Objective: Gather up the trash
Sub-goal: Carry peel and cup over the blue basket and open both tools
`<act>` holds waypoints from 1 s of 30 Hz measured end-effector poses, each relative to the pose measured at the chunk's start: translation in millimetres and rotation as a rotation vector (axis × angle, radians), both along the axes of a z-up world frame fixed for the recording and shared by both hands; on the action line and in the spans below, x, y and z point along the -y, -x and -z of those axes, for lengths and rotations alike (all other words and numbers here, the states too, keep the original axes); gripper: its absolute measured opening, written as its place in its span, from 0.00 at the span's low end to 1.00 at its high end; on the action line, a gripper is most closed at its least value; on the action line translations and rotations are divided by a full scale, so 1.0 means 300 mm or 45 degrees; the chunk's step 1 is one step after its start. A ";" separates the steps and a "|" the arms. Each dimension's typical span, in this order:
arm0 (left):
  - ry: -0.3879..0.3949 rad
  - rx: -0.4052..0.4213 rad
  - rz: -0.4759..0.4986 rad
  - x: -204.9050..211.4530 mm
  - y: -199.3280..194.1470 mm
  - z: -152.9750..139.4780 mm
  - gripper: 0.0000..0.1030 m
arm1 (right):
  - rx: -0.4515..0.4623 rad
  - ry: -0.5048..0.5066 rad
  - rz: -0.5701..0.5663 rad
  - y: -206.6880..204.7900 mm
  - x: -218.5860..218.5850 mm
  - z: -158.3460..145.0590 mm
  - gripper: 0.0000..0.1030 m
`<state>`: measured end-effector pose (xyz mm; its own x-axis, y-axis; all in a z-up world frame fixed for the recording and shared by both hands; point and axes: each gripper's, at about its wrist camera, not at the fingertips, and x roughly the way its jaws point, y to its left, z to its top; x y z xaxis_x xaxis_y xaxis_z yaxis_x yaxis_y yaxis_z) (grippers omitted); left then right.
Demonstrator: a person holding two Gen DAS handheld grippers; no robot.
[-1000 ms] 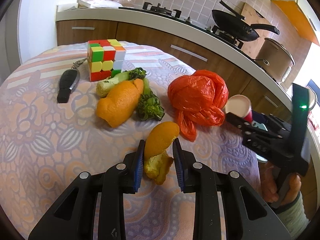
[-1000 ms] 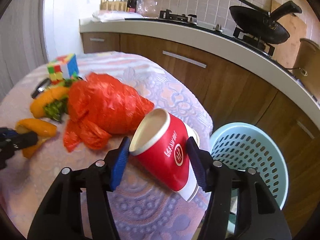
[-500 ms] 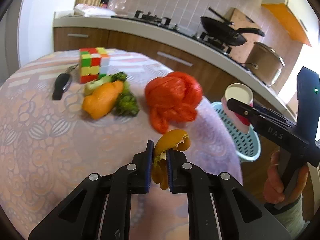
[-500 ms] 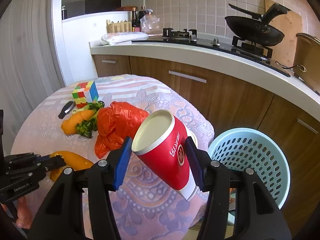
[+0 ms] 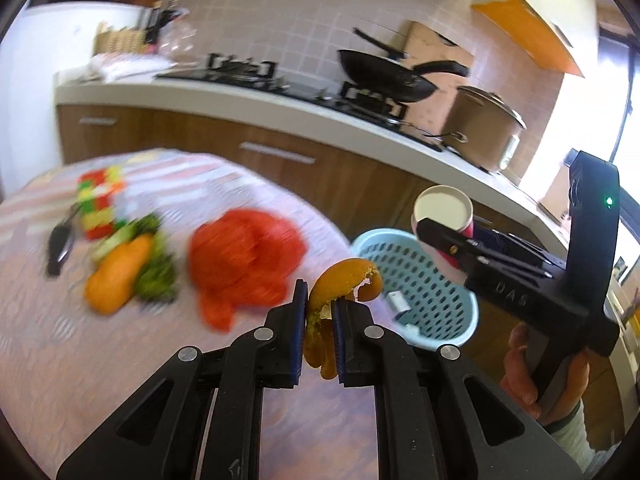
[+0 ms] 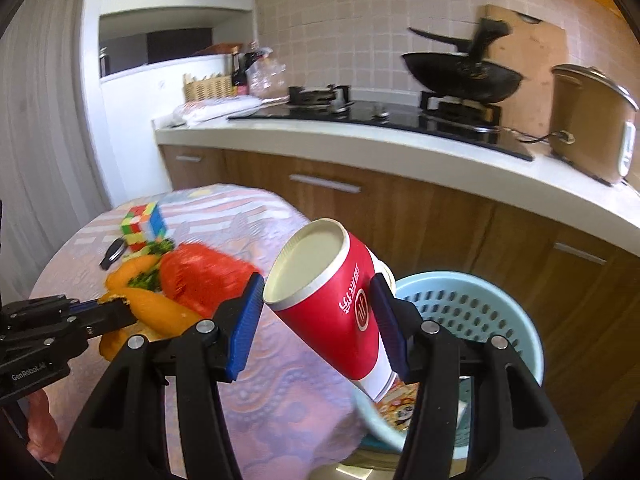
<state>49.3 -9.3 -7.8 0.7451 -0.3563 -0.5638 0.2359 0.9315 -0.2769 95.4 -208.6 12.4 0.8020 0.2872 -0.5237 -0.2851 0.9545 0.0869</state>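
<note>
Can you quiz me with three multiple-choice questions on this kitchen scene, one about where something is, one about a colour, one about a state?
1. Where is the black wok?
A. on the stove burner
B. on the table
C. inside the basket

2. What colour is the perforated basket?
A. red
B. light blue
C. black

3. What is the left gripper doing?
A. standing open with nothing in it
B. shut on the orange peel
C. shut on the puzzle cube

Answers:
1 A, it sits on the burner on the counter.
2 B, its pale blue rim shows beside the table.
3 B, its pads press the peel from both sides, while the right gripper holds the red paper cup.
</note>
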 end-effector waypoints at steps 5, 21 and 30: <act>-0.032 -0.065 0.094 0.156 -0.113 -0.044 0.10 | 0.010 -0.047 0.090 -0.021 0.137 -0.031 0.49; -0.137 -0.109 0.259 0.535 -0.377 0.065 0.10 | -0.147 -0.146 0.348 -0.131 0.491 0.124 0.49; -0.160 -0.222 0.275 0.612 -0.461 0.185 0.10 | -0.280 -0.184 0.384 -0.185 0.556 0.267 0.50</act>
